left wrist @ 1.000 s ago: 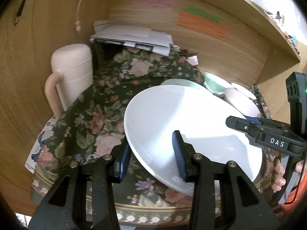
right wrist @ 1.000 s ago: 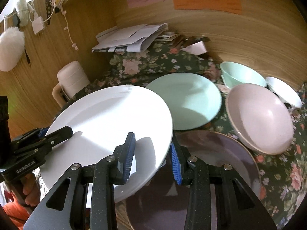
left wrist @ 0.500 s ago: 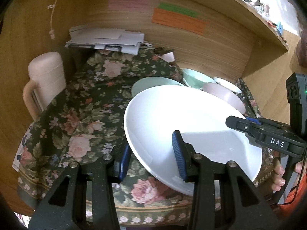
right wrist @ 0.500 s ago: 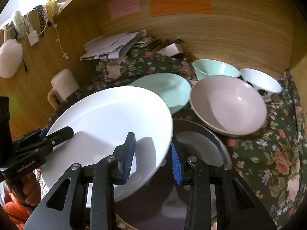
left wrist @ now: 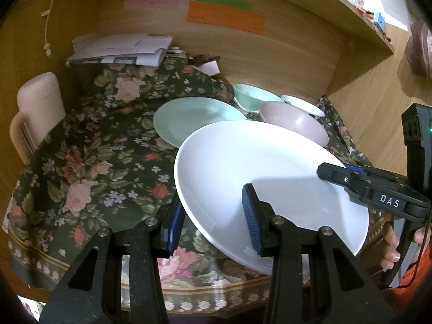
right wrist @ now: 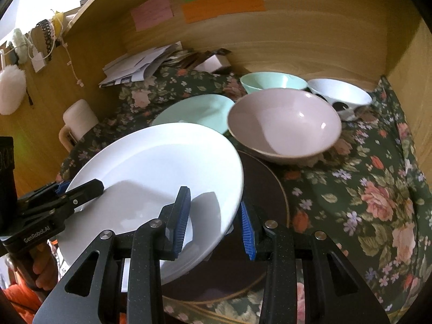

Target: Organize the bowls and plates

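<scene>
— Open floral cloth (left wrist: 89, 162) on the left half, bare from near edge to the cream jug (left wrist: 40, 108) by the side wall
— Behind it: paper stack (left wrist: 121, 51) against the back panel
— Right half crowded: mint plate (left wrist: 189, 116), pink bowl (right wrist: 283, 127), mint bowl (right wrist: 272, 82), white bowl (right wrist: 340, 93), packed close
— Dark plate (right wrist: 264, 189) near edge, under the held white plate (right wrist: 151, 178)
— Bare cloth far right, shut in by side wall (right wrist: 413, 54)

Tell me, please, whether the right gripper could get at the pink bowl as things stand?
Probably not yet. The right gripper is clamped on the rim of the white plate, shared with the left gripper. The pink bowl sits uncovered just beyond, so the path looks free once the plate is released.
</scene>
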`<move>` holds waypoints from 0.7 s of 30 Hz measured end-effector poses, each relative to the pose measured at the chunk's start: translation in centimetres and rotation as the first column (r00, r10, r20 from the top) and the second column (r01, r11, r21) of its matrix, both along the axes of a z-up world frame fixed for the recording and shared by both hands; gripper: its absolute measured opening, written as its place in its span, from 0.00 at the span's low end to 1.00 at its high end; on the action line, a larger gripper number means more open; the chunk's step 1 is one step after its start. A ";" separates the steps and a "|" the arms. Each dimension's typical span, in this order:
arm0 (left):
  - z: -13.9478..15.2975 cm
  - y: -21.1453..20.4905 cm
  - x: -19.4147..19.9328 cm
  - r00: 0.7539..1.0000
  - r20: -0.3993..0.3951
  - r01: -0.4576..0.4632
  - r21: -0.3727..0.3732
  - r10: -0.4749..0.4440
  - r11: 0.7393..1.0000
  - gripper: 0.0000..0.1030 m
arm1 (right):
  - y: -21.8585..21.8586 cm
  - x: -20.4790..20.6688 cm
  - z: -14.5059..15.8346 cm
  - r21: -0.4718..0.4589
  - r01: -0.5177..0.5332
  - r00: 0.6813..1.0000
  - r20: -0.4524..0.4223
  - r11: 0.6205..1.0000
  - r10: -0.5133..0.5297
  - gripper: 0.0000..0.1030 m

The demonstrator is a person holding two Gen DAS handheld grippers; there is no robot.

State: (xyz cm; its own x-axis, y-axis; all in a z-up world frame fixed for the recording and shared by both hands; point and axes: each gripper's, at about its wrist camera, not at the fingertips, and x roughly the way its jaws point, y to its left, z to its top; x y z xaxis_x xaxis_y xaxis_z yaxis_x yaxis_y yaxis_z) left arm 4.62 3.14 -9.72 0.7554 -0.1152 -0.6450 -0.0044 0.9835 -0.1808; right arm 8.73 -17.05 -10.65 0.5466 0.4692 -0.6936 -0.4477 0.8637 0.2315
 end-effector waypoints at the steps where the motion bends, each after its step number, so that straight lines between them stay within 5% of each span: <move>1: -0.1 -0.2 0.0 1.000 -0.003 0.003 0.000 -0.003 1.000 0.40 | -0.2 0.0 -0.2 0.000 0.002 1.000 -0.004 1.000 -0.002 0.31; 21: -2.8 -2.8 1.4 0.996 -0.083 0.026 0.009 -0.025 1.000 0.40 | -2.1 0.8 -3.4 0.011 0.024 0.996 -0.087 1.000 -0.023 0.31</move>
State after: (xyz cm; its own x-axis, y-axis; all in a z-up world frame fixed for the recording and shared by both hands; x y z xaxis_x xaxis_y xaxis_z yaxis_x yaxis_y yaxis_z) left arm 6.04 0.35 -12.57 0.6962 -0.1270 -0.7065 0.0064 0.9853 -0.1709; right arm 9.49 -19.20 -14.08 0.4956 0.4655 -0.7333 -0.4053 0.8707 0.2787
